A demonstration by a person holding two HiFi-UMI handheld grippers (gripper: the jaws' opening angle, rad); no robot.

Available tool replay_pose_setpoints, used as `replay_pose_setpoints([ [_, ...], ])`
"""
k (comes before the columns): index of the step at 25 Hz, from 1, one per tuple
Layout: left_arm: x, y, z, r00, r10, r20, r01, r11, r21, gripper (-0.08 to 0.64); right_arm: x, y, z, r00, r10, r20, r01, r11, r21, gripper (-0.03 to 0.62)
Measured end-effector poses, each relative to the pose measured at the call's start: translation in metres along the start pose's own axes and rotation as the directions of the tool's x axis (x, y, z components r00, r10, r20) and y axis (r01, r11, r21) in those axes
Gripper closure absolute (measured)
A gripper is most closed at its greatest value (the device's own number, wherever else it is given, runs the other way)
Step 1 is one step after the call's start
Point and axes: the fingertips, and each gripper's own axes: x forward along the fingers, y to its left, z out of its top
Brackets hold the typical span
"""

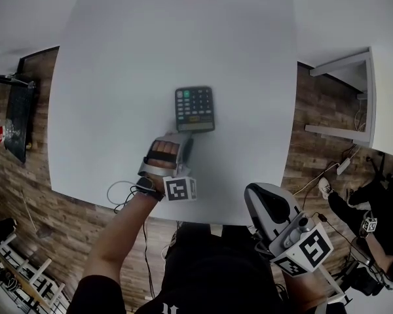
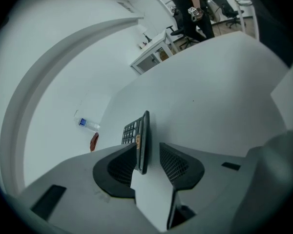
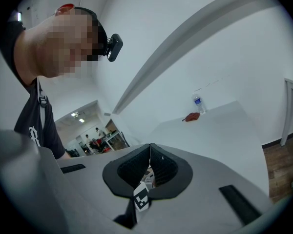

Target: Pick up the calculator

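Table (image 1: 118, 57), calculator (image 1: 194, 108) inside left tool (image 2: 148, 146) (jaws apart)

Black short-sleeved shirt (image 1: 203, 277); grey left gripper (image 2: 149, 155); black ribbed pads (image 2: 177, 165); square-marker cube (image 1: 179, 189).

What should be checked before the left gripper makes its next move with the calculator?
1. Calculator between the jaws of the left gripper: ok, its near edge sits between them.
2. Jaws closed on it: not ok, they stand apart, with a gap beside one jaw.
3. Space around it on the table: ok, nothing lies close to it.
4. Right gripper out of the way: ok, it is shut, empty and held off the table's near edge.
5. Calculator flat on the table or already tipped up: cannot tell.
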Motion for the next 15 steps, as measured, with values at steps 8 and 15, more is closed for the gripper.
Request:
replay_pose_setpoints([
  [8, 0.022, 0.001, -0.01, 1.0, -0.009, -0.022, 0.01, 1.0, 0.012, 0.428, -0.001, 0.003, -0.006, 1.0, -0.011, -0.008, 0.011, 1.0, 0.001, 0.578],
  [15, 0.032, 0.007, -0.012, 0.998, 0.056, -0.014, -0.056, 0.998, 0.017, 0.503, -0.008, -0.002, -0.01, 0.999, -0.038, -0.008, 0.038, 0.999, 0.01, 0.578],
])
